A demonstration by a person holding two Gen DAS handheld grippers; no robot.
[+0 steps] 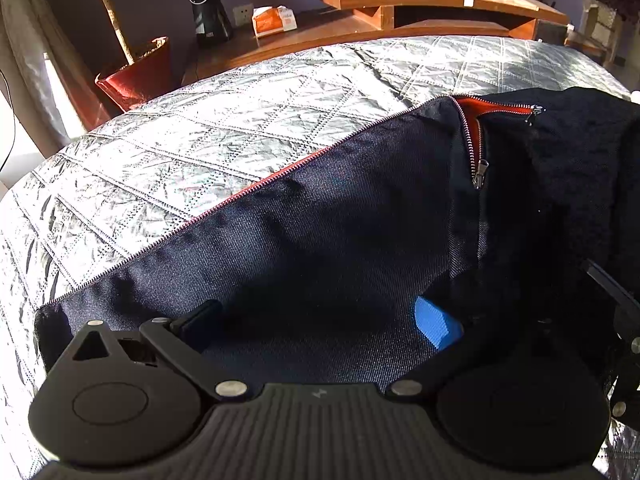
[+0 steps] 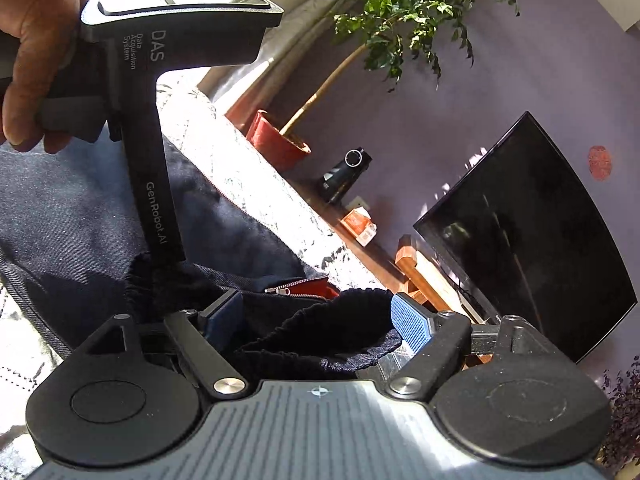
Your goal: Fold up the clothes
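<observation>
L gripper [image 1: 316, 322]: fingers spread apart, pressed flat on dark denim jacket [image 1: 304, 232], gripping nothing. R gripper [image 2: 318, 322]: jaws apart too, w/ the black knit cuff [image 2: 328, 332] bunched between the pads, not clamped. Jacket lies on quilted grey bedspread [image 1: 208, 120], red-lined zipper [image 1: 474, 136] open near the collar. A hand [image 2: 30, 52] holds the L gripper's handle. Beyond: potted plant [image 2: 400, 4], TV [image 2: 532, 232].

light: hard sun | glare: quilt [image 1: 200, 152] blown white | shadows: deep on jacket [image 1: 320, 240] | edges: fisheye-bent, focus sharp
</observation>
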